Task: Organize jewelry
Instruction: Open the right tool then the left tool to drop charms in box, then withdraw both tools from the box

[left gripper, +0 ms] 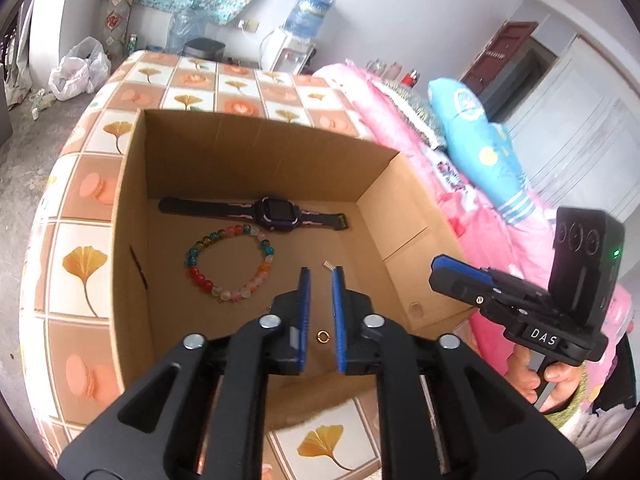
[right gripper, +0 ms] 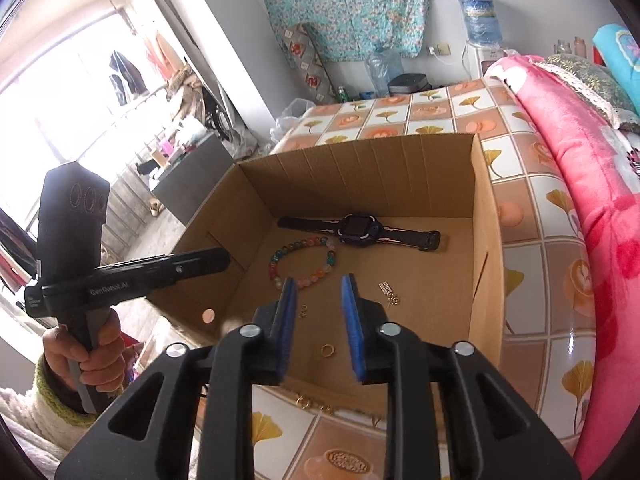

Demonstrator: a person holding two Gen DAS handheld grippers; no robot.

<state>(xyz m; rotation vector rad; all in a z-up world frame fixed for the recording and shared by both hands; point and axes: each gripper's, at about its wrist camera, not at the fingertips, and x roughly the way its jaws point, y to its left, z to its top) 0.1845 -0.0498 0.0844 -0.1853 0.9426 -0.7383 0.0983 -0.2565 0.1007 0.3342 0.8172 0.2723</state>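
Note:
An open cardboard box [left gripper: 132, 184] [right gripper: 486, 216] stands on the tiled table. Inside lie a black and purple watch [left gripper: 276, 211] [right gripper: 358, 227], a coloured bead bracelet [left gripper: 228, 262] [right gripper: 304, 262], a gold ring [left gripper: 322, 335] [right gripper: 328, 349], and a small silver hair clip [left gripper: 328, 265] [right gripper: 385, 287] with a small gold chain piece [right gripper: 394, 300] beside it. My left gripper [left gripper: 321, 273] hovers over the box, slightly open and empty. My right gripper [right gripper: 320, 282] is open and empty above the box's near side. Small gold pieces [right gripper: 316, 405] lie on the table in front of the box.
The table has a ginkgo-patterned cloth [left gripper: 80, 264] [right gripper: 532, 320]. A pink blanket [left gripper: 452, 184] [right gripper: 592, 208] and blue pillow [left gripper: 484, 152] lie on the bed at the right. A water dispenser [left gripper: 300, 36] stands at the back wall.

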